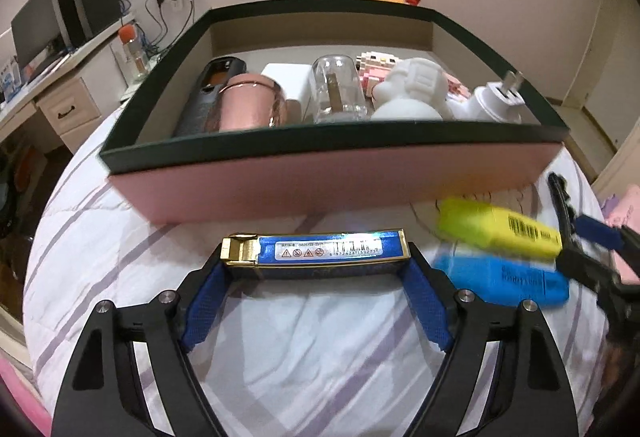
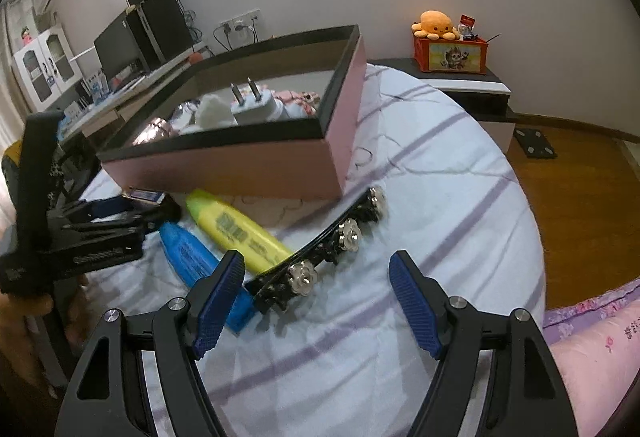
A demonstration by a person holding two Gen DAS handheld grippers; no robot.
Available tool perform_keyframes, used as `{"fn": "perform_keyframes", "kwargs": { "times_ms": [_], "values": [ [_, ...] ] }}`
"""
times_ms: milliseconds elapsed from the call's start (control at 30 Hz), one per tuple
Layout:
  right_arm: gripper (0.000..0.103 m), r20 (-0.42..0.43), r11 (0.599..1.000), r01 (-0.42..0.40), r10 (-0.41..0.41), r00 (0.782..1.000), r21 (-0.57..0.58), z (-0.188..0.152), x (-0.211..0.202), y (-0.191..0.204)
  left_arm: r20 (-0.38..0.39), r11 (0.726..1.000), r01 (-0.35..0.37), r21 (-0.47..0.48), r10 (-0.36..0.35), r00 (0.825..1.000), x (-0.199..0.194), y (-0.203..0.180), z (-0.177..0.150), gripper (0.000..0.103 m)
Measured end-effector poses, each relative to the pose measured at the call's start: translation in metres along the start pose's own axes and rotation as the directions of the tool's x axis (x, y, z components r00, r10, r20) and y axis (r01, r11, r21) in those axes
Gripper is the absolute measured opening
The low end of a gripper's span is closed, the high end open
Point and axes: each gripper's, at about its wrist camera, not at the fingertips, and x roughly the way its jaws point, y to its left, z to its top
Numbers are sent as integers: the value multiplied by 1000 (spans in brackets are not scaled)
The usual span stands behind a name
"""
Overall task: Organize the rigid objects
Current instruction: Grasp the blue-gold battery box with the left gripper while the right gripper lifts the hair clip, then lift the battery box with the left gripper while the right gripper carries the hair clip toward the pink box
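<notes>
A white bedcover with lilac stripes [image 1: 320,337] fills the lower half of both views. On it, across the centre of the left wrist view, stands a pink box with a dark green rim [image 1: 332,181], open at the top; inside it lie a rose-coloured cup [image 1: 252,101], a clear glass jar [image 1: 338,89], a white figurine [image 1: 412,93] and a white plug adapter [image 1: 492,99]. Below the box, in the centre of the frame, the left gripper [image 1: 316,267] pinches a flat blue and gold lighter [image 1: 316,252] end to end, both blue pads touching it. At right centre lie a yellow highlighter [image 1: 500,227] and, just beside and below it, a blue highlighter [image 1: 504,279]. In the right wrist view the right gripper [image 2: 316,279] hangs spread above a black hair clip with silver flowers [image 2: 328,253], whose near end sits between the pads at lower centre; contact is not shown.
</notes>
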Motion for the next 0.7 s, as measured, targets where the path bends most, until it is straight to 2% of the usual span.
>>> {"fn": "perform_keyframes", "kwargs": {
  "times_ms": [100, 333, 400, 433, 467, 633, 700],
  "values": [
    [76, 1, 1000, 5, -5, 1000, 5, 1, 0, -3, -6, 1000, 0, 19, 0, 1000, -8, 4, -10, 83],
    [75, -18, 996, 79, -80, 997, -42, 10, 14, 3, -8, 1000, 1, 5, -1, 1000, -14, 12, -18, 83],
    [56, -11, 990, 124, -125, 992, -64, 10, 15, 4, -6, 1000, 7, 10, -7, 1000, -16, 13, -20, 83],
    [40, -11, 990, 124, -125, 992, -64, 11, 13, 3, -6, 1000, 11, 9, -11, 1000, -17, 13, -21, 83],
    [31, -12, 991, 121, -122, 992, -63, 10, 12, 2, -7, 1000, 15, 8, -15, 1000, -17, 14, -21, 83],
    [18, -13, 992, 106, -107, 994, -69, 5, 4, 3, -3, 1000, 28, 6, -28, 1000, -25, 19, -25, 83],
    [18, -27, 993, 84, -86, 996, -87, 1, 0, 10, -4, 999, 34, 17, -34, 999, -29, 21, -30, 83]
  ]
}}
